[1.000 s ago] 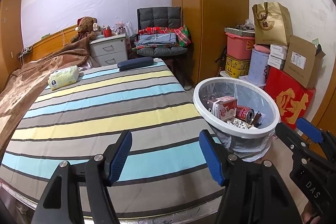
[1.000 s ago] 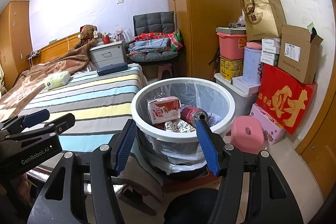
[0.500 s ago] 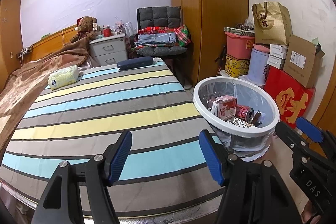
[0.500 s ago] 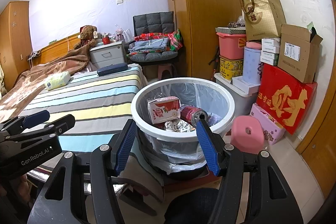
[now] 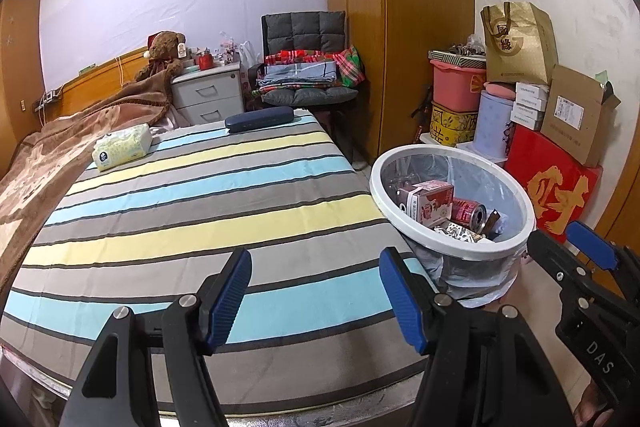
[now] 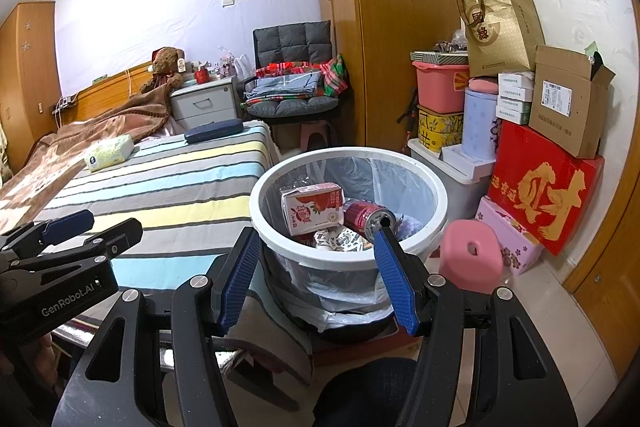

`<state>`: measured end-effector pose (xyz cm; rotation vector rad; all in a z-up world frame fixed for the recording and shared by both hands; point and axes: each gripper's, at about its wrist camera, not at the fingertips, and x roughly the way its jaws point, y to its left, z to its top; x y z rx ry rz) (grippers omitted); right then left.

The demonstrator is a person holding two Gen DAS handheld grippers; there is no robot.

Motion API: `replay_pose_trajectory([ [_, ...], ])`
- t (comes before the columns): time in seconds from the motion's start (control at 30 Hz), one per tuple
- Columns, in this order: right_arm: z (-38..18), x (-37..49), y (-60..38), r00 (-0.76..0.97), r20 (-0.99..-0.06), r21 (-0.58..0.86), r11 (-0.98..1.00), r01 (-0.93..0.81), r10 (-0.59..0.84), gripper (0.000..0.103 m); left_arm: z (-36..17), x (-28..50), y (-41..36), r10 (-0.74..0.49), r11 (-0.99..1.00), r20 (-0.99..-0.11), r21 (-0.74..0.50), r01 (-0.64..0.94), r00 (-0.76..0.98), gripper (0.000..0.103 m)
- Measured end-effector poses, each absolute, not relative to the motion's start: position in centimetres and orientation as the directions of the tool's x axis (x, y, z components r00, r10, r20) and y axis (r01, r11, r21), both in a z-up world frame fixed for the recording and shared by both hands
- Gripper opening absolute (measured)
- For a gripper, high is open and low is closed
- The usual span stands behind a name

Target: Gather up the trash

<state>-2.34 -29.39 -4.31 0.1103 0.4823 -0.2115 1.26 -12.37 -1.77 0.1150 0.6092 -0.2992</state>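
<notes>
A white-rimmed trash bin (image 6: pixel 436 187) lined with a clear bag stands on the floor beside the bed's foot corner. Inside lie a red-and-white drink carton (image 6: pixel 312 207), a red can (image 6: pixel 366 217) and crumpled wrappers (image 6: pixel 340 239). My right gripper (image 6: pixel 316 259) hangs open and empty just before the bin's near rim. Over the foot of the striped bed (image 5: pixel 180 207) my left gripper (image 5: pixel 316 279) is open with nothing between its fingers; the bin (image 5: pixel 390 163) sits to its right with the carton (image 5: pixel 430 203) visible inside. Each gripper shows at the edge of the other's view.
On the bed lie a tissue pack (image 5: pixel 122 147), a dark blue case (image 5: pixel 258 119) and a brown blanket (image 5: pixel 48 155). Stacked boxes, a red carton (image 6: pixel 544 191) and a pink stool (image 6: pixel 472 255) crowd the floor right of the bin. A wardrobe (image 6: pixel 384 27) and loaded chair (image 6: pixel 294 87) stand behind.
</notes>
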Motion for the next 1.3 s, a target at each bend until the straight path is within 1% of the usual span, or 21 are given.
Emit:
replay_pose_trajectory([
  [1.3, -4.3, -2.37, -29.33, 0.865, -0.47, 0.055, 0.972, 0.228, -0.177, 0.061, -1.65, 1.1, -12.16, -0.252, 0.948, -0.587, 0.01, 0.319, 0.769, 0.066],
])
